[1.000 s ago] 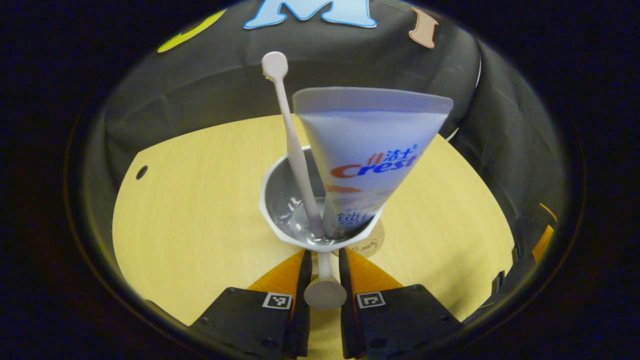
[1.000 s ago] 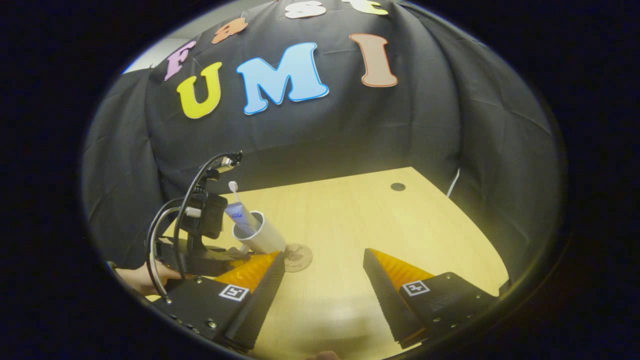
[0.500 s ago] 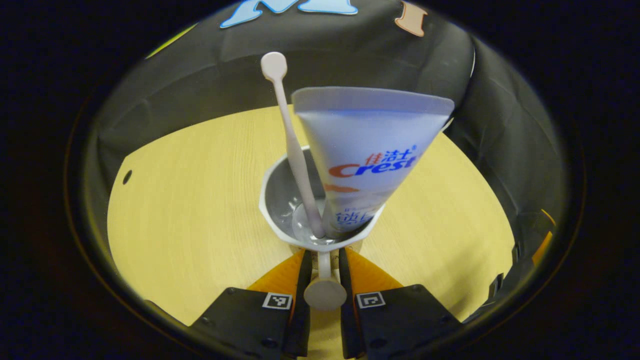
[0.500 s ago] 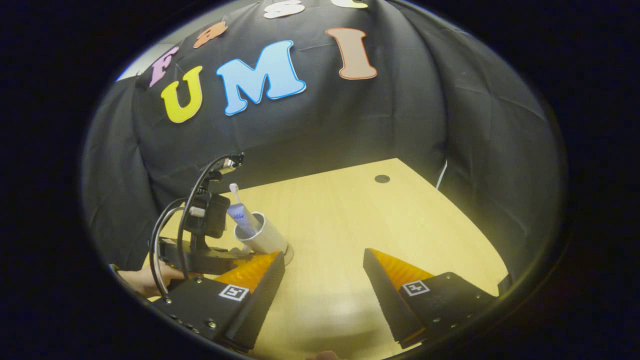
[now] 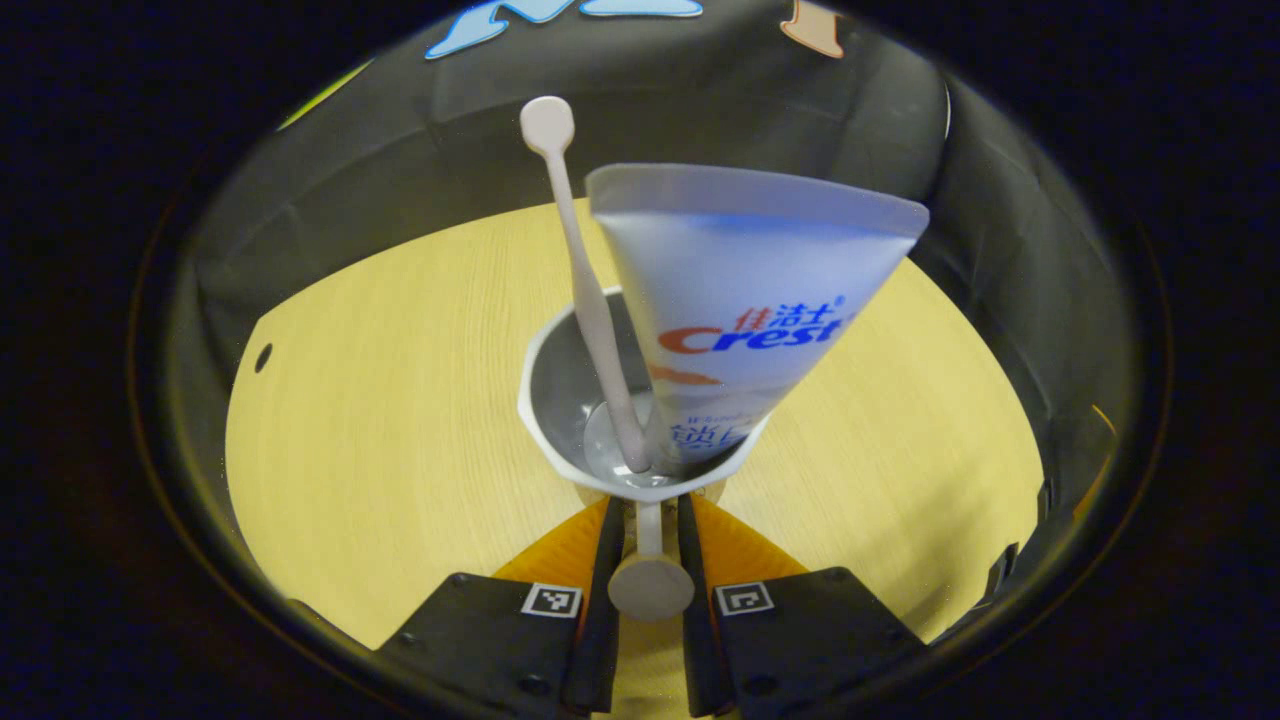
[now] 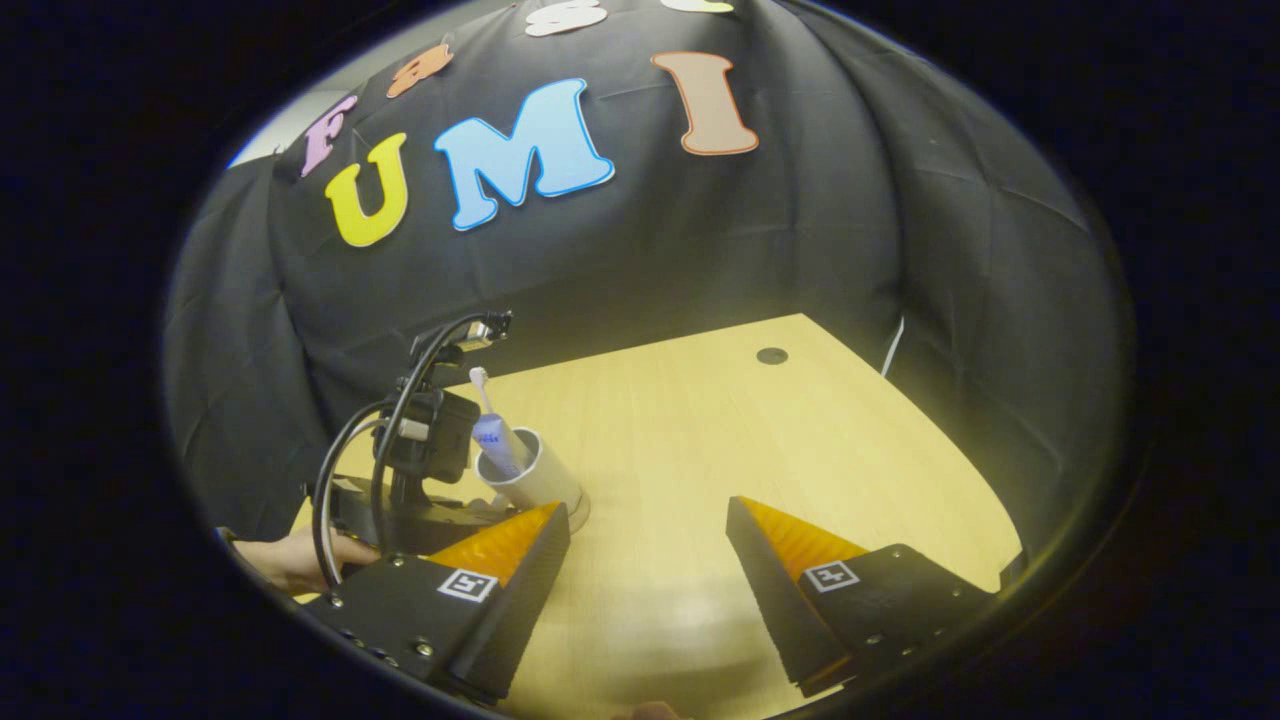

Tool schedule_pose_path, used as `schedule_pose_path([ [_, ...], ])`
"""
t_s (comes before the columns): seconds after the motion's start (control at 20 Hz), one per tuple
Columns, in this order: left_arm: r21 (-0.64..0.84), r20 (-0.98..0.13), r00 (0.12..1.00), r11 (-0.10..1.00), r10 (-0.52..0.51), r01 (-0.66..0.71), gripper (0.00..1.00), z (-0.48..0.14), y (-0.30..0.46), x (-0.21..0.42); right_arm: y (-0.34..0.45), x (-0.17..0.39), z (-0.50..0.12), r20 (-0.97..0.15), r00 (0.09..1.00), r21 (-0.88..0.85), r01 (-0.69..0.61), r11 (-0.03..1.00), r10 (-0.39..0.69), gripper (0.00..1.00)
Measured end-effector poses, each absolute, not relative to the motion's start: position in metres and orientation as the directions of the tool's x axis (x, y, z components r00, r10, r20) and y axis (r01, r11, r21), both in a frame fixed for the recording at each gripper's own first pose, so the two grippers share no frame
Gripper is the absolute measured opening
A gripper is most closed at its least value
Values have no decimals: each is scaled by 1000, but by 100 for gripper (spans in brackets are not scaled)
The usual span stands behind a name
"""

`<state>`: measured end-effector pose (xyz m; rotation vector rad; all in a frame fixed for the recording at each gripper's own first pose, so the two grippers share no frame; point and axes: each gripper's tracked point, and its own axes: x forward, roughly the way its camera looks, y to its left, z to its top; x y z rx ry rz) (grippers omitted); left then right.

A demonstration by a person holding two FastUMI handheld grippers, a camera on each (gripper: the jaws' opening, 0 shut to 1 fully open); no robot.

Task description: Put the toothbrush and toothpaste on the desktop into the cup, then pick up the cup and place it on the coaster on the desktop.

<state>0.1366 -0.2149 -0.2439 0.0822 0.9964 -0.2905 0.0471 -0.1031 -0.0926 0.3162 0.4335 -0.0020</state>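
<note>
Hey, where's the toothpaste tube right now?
The toothpaste tube stands in the cup, right of the toothbrush in the left gripper view. The left gripper holds that cup's handle over the desktop.

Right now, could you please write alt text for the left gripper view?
A hand-held gripper clamps the handle of a white cup over a wooden desktop. A toothbrush and a toothpaste tube stand inside the cup, leaning against its rim.
</note>
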Motion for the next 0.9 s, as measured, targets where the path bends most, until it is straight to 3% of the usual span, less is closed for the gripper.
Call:
schedule_pose_path([
  [0.05,-72,-837,507,960,-207,272,41,-244,-216,136,-103,47,-93,-413,908,300,66,952,67,95],
  [0.1,-81,-839,503,961,-208,264,42,-244,-218,134,-103,47,-93,-414,908,299,63,952,69,95],
  [0.15,-83,-842,498,963,-205,256,41,-245,-218,130,-104,47,-93,-413,908,297,63,953,69,95],
  [0.2,-83,-841,502,965,-202,250,33,-245,-217,131,-105,47,-91,-410,910,296,59,953,71,95],
  [0.25,-92,-837,507,966,-206,240,42,-243,-217,130,-103,48,-89,-405,911,294,55,954,72,95],
  [0.5,-181,-775,565,956,-282,229,69,-214,-223,120,-99,50,-76,-379,922,253,22,967,78,95],
  [0.65,-201,-712,633,952,-304,231,80,-180,-218,115,-87,50,-63,-352,932,233,-4,972,88,95],
  [0.8,-194,-647,701,954,-300,229,83,-149,-199,109,-70,48,-46,-321,942,208,-28,978,95,95],
  [0.85,-178,-627,724,958,-288,226,99,-139,-189,106,-64,47,-40,-312,945,196,-34,980,96,95],
  [0.9,-165,-604,747,960,-279,225,99,-126,-180,103,-59,47,-34,-300,949,187,-41,981,97,95],
])
